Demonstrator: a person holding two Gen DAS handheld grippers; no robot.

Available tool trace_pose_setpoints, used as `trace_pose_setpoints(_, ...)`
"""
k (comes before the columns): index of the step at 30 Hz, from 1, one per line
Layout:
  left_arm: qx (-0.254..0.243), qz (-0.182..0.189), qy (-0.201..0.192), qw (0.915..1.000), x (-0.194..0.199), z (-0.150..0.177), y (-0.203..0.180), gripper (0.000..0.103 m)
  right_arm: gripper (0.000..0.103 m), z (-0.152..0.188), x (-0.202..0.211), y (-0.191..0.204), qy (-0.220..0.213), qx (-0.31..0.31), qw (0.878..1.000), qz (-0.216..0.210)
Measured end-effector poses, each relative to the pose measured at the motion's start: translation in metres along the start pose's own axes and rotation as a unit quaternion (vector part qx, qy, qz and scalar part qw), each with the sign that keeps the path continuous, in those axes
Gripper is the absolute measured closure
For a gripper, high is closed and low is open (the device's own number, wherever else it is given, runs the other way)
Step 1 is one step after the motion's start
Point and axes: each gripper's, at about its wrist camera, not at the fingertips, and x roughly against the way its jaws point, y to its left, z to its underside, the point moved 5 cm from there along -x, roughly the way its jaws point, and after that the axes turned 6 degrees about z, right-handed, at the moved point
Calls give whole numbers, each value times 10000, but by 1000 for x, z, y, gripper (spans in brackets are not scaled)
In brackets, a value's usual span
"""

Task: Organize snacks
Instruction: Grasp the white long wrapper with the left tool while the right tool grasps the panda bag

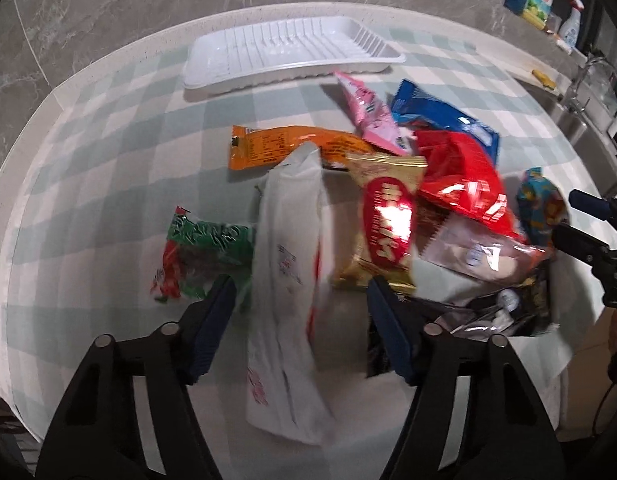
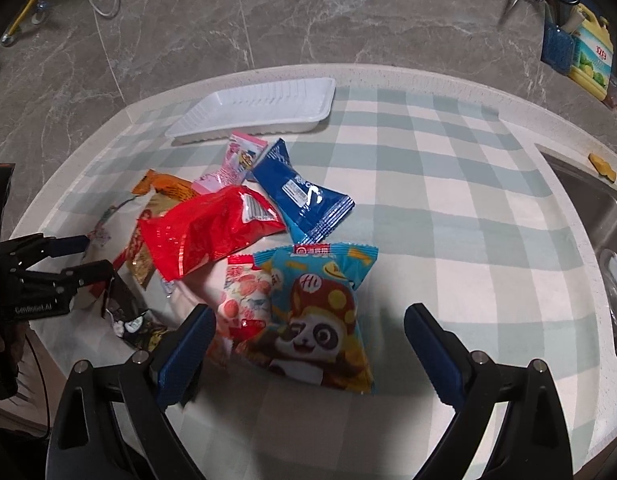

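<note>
So the snacks are all dumped in a heap on the desk [image 2: 448, 184] with the green-and-white check cloth, and the white plastic tray [image 1: 292, 54] sits empty just behind the heap, near the back edge. Left claw [image 1: 300, 300] is angled down over a long white packet [image 1: 288, 280]; the packet lies between the two blue pads, but they're spread apart with gaps either side, not pinching it. Next to it there's a gold pack with a red oval [image 1: 384, 228], a green-and-red wrapper [image 1: 196, 256], an orange packet [image 1: 288, 146], a red bag [image 1: 464, 176], a blue pouch [image 1: 440, 116] and a pink one [image 1: 372, 116]. Right claw [image 2: 310, 328] is spread wide over the panda snack bag [image 2: 320, 320], which lies between its pads without touching either, at the near right edge of the heap.
</note>
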Motion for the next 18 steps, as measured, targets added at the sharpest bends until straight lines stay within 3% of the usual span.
trace_pose_setpoints(4, -36, 88, 213, 9997, -18, -6, 8, 52, 19, 0, -12, 1, 193, 31, 9998, -53)
trace_pose_setpoints(11, -288, 329, 256, 9987, -35, -16, 9, 57, 42, 0, -29, 1, 426, -91, 9988, -236)
trace_pose_setpoints(15, -450, 484, 179, 9977, -40, -19, 7, 59, 45, 6, -34, 4, 514, 12, 9983, -278)
trace_pose_setpoints(18, -457, 619, 136, 9969, -40, -19, 6, 69, 53, 7, -33, 4, 480, 0, 9983, -327)
